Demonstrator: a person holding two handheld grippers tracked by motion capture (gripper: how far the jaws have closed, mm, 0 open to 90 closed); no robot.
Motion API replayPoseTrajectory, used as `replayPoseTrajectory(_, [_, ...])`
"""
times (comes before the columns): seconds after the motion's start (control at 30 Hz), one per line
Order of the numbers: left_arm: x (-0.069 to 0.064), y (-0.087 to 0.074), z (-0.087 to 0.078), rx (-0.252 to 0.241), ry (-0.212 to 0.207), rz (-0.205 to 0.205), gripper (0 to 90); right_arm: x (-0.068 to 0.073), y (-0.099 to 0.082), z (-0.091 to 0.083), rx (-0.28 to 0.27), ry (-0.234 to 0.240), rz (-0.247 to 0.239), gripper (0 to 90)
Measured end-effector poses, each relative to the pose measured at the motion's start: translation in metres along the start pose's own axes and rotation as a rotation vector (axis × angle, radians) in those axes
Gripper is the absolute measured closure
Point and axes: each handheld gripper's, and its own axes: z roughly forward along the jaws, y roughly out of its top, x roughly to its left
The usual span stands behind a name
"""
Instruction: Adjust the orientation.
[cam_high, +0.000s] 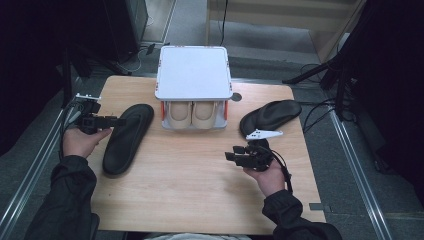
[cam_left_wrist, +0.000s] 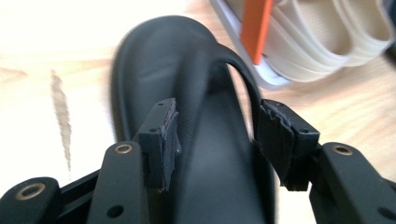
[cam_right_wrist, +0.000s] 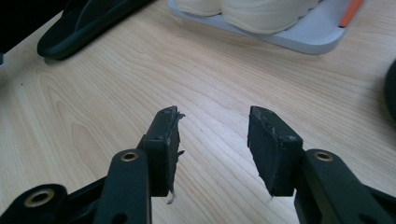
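rubber pads, frayed and torn along their edges, face each other on the left gripper (cam_left_wrist: 215, 135), whose matte black jaws stand wide on either side of the arched strap of a black flip-flop (cam_left_wrist: 187, 93) without pressing it. in the high view this left gripper (cam_high: 116, 120) sits at the table's left edge, held in the person's left hand (cam_high: 82, 140), its tips over the near rim of the long, smooth, oval sandal (cam_high: 127, 138), which lies flat and slanted on the left part of the pale wood-grain table (cam_high: 200, 190).

the right gripper (cam_right_wrist: 214, 140) also stands wide, holding nothing, its worn pads with loose threads hanging over bare wood. in the high view the right gripper (cam_high: 239, 153) is near the table's right front part, held in the right hand (cam_high: 267, 175), a white three-cornered plate on top of it.

a second black flip-flop (cam_high: 272, 115) lies near the table's right edge, towards the far corner, apart from the right gripper. at the middle of the far edge stands a small two-tier rack (cam_high: 194, 75) with a flat, light grey square top with rounded corners and orange posts (cam_left_wrist: 256, 28). on its lower shelf sits a pair of cream shoes (cam_high: 192, 115), side by side, with rounded toes and ribbed soles. a dark round mark (cam_high: 236, 97) lies just beside the rack's right side. both sleeves are dark and crinkled.
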Motion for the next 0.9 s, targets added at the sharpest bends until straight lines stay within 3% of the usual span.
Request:
replayPoseTrajectory(0.17, [0.006, 0.004, 0.016, 0.029, 0.012, 0.015, 45.6, -0.003, -0.006, -0.007, -0.013, -0.022, 0.022, 54.4])
replayPoseTrajectory(0.37, [0.006, 0.006, 0.037, 0.106, 0.023, 0.033, 48.4, -0.004, -0.011, -0.014, -0.019, -0.035, 0.041, 55.7])
replayPoseTrajectory(0.5, [0.007, 0.006, 0.042, 0.103, 0.03, 0.036, 55.3, -0.005, -0.013, -0.017, -0.024, -0.04, 0.048, 55.9])
replayPoseTrajectory(0.7, [0.014, 0.002, 0.045, 0.115, 0.019, 0.001, 64.8, -0.006, -0.013, -0.016, -0.027, -0.033, 0.055, 57.1])
replayPoseTrajectory(0.9, [0.014, 0.003, 0.043, 0.114, 0.019, -0.001, 67.6, -0.006, -0.012, -0.017, -0.029, -0.039, 0.056, 56.0])
